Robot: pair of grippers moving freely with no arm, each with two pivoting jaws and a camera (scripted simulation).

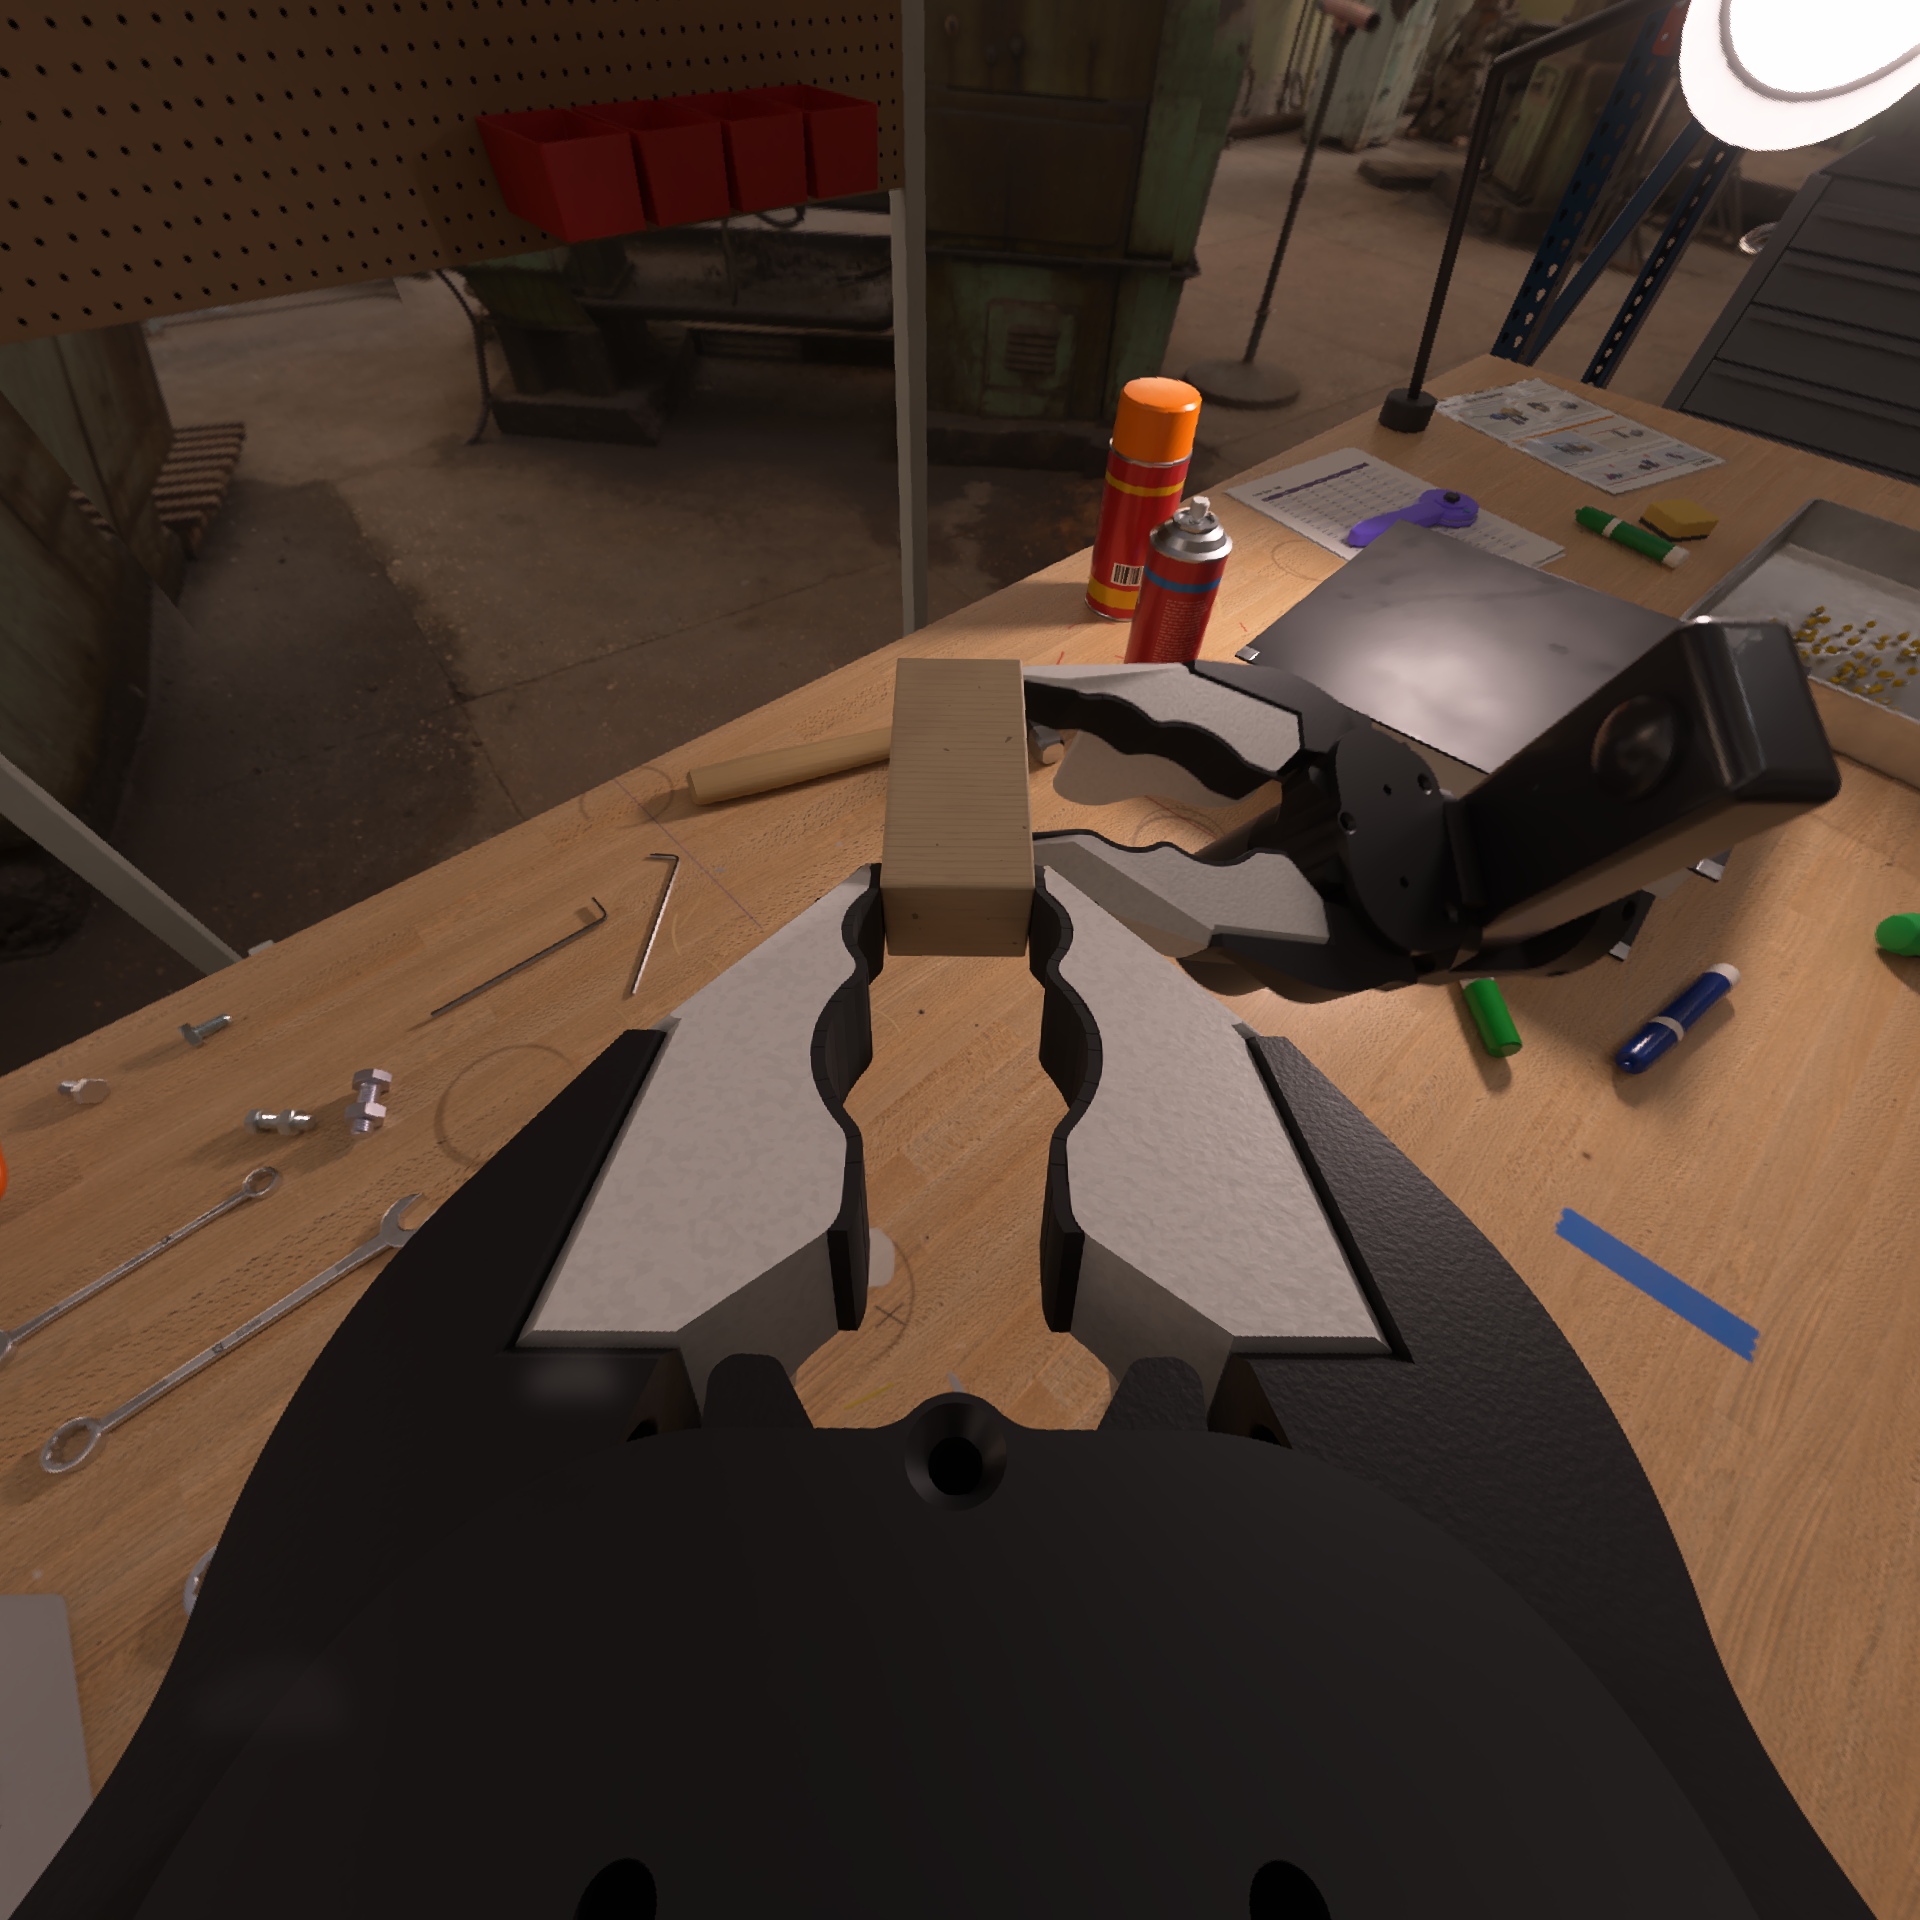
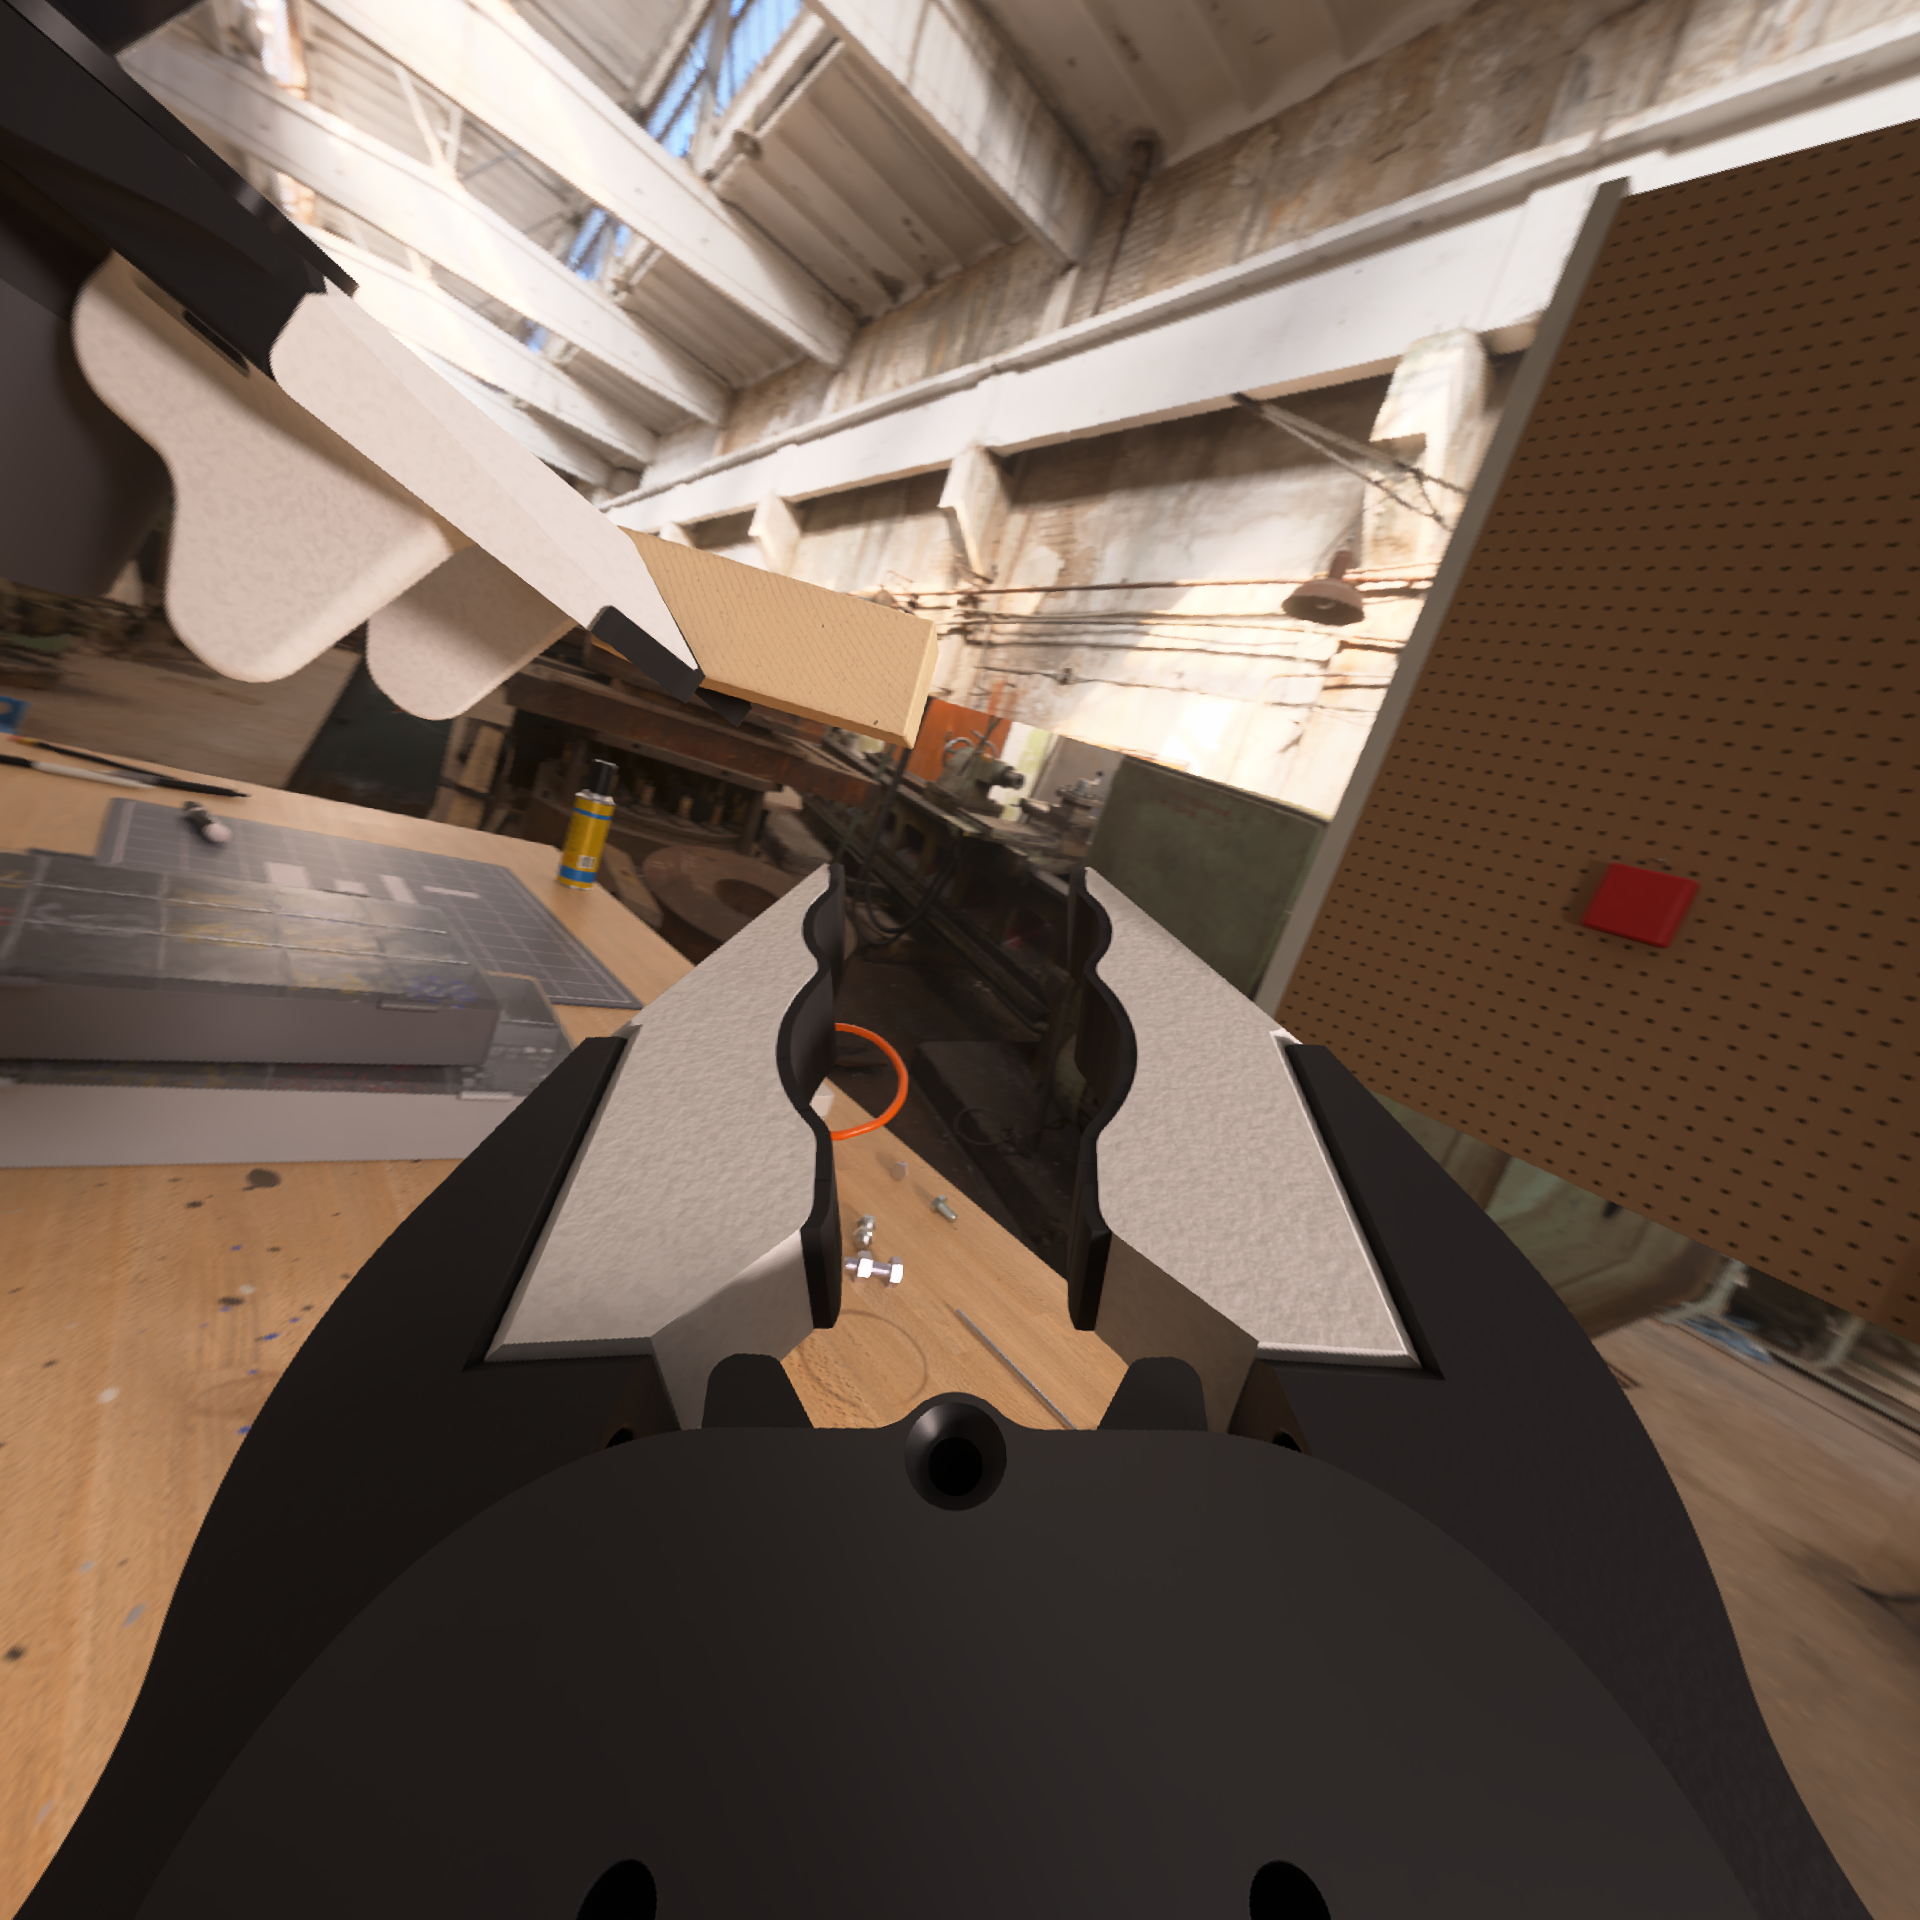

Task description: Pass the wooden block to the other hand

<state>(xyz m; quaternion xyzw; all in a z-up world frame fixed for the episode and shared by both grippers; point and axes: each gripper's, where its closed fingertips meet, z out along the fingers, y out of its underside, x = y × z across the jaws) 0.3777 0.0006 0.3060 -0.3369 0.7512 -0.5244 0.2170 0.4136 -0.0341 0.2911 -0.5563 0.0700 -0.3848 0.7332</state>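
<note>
pale wooden block [image 1: 958,805] clamped at its near end between the tips of the left gripper [image 1: 956,914], lifted above the workbench [image 1: 1351,1195], with the right gripper [image 2: 954,883] just beside it, jaws apart and empty.

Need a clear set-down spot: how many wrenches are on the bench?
2. One wrench lies left of the left gripper, nearer the bolts; the other wrench beside it. The gripper could hide more.
</note>
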